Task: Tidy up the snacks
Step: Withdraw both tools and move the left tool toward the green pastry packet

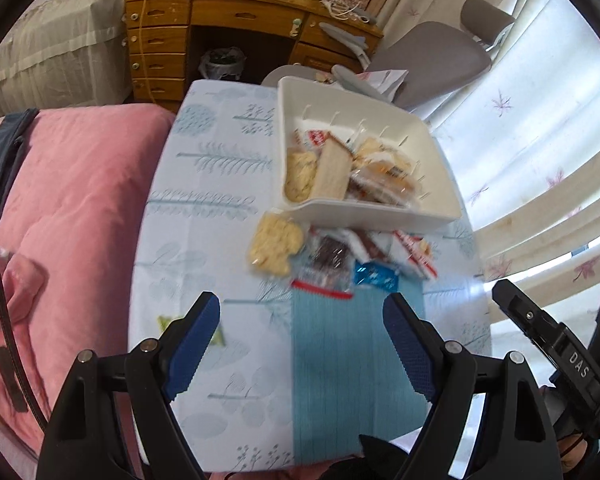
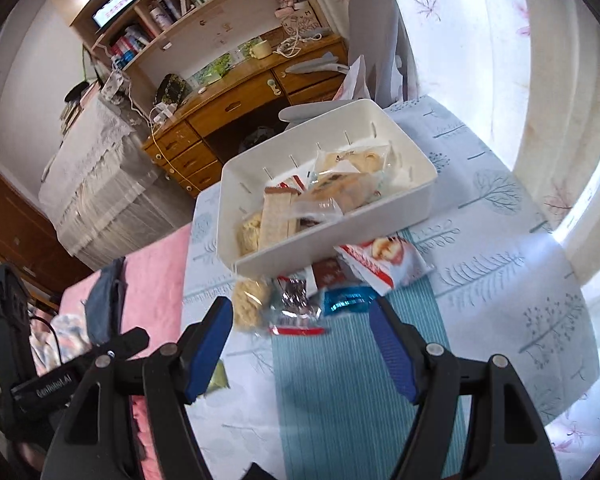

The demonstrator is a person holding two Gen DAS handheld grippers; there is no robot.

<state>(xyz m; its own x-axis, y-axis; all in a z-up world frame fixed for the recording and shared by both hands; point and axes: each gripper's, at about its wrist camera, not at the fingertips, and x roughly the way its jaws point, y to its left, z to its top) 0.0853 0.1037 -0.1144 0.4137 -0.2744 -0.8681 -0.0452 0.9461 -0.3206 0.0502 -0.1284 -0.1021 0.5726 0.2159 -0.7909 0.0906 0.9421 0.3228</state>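
A white bin point(image 1: 380, 210) point(image 2: 340, 244) sits at the far side of the table and holds several wrapped snacks. More wrapped snacks lie on the table just in front of it: a yellow crumbly one point(image 1: 274, 246) point(image 2: 252, 300), a brown one in clear wrap point(image 1: 326, 264) point(image 2: 296, 300), a blue packet point(image 1: 376, 276) point(image 2: 346, 298) and a red-and-white packet point(image 1: 416, 254) point(image 2: 384, 260). My left gripper point(image 1: 302, 338) is open and empty, hovering short of the loose snacks. My right gripper point(image 2: 302, 344) is open and empty, its tips close to the loose pile.
The table has a pale blue tree-print cloth point(image 1: 204, 208) with a teal strip point(image 1: 340, 364). A small green packet point(image 2: 218, 378) lies by the left edge. A pink quilt point(image 1: 68, 200) borders the left. A wooden desk point(image 1: 228, 28) and grey chair point(image 1: 436, 56) stand behind. Curtains hang right.
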